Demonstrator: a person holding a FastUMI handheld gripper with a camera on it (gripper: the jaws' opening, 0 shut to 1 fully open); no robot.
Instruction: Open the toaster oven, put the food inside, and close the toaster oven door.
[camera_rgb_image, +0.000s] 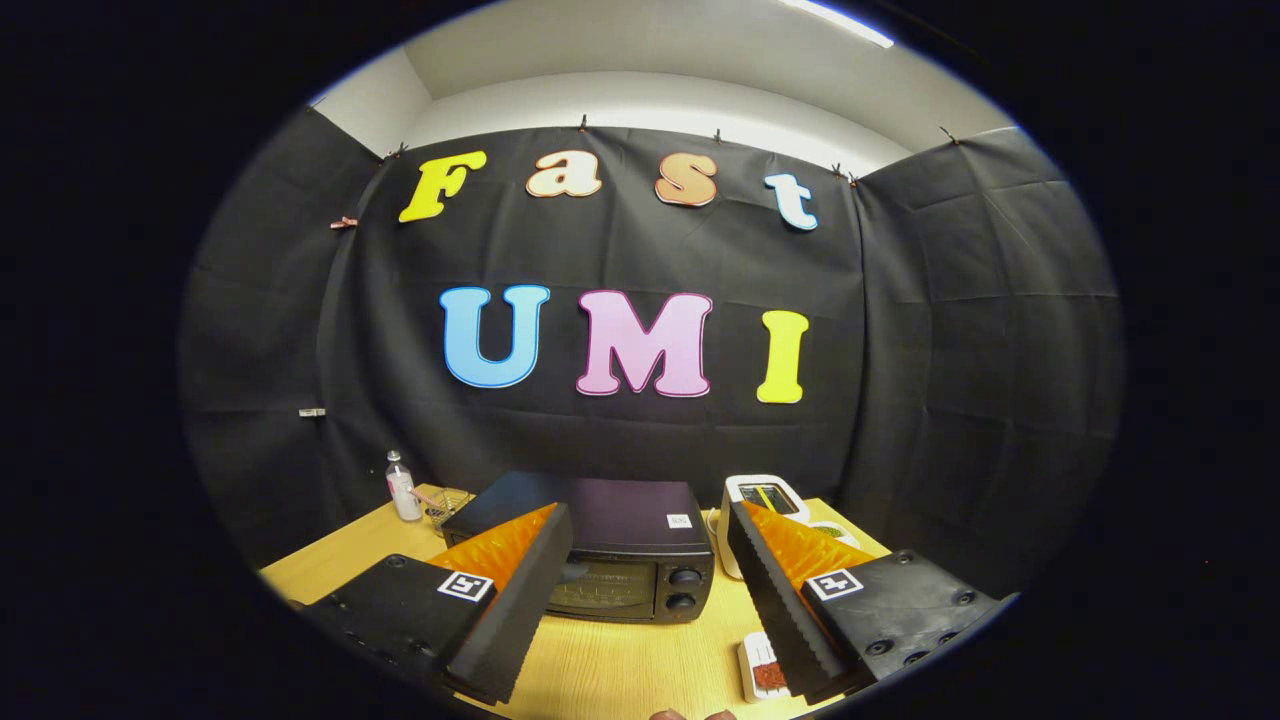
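So the gripper (640, 560) has its fingers spread wide apart with nothing between them but air and table. The toaster oven (600, 550) sits just ahead of the fingers, framed in the gap between the tips, on the wooden table (620, 660). Its door (600, 588) looks shut from here, with two knobs (684, 588) stacked beside the glass.

Handling-wise, I'd guess the oven is a rigid metal box, heavy enough to stay put when you tug the door, though a hard yank could still slide it on that smooth tabletop. The place to grab is the handle along the door's top edge, but the left finger covers part of the front, so I can't really make the handle out. The glass is the fragile bit, so no poking that.

The food (762, 672) is right by the inner side of the right finger, close in: a small white tray with something reddish-brown in it. It's probably light and a bit flimsy, so pinch the tray's rim rather than the food itself.

Other stuff: a white toaster (762, 497) beyond the right fingertip, slots apparently empty. Beyond the left finger there's a small clear bottle (402, 487) and a wire basket (448, 505); can't tell what's in it.
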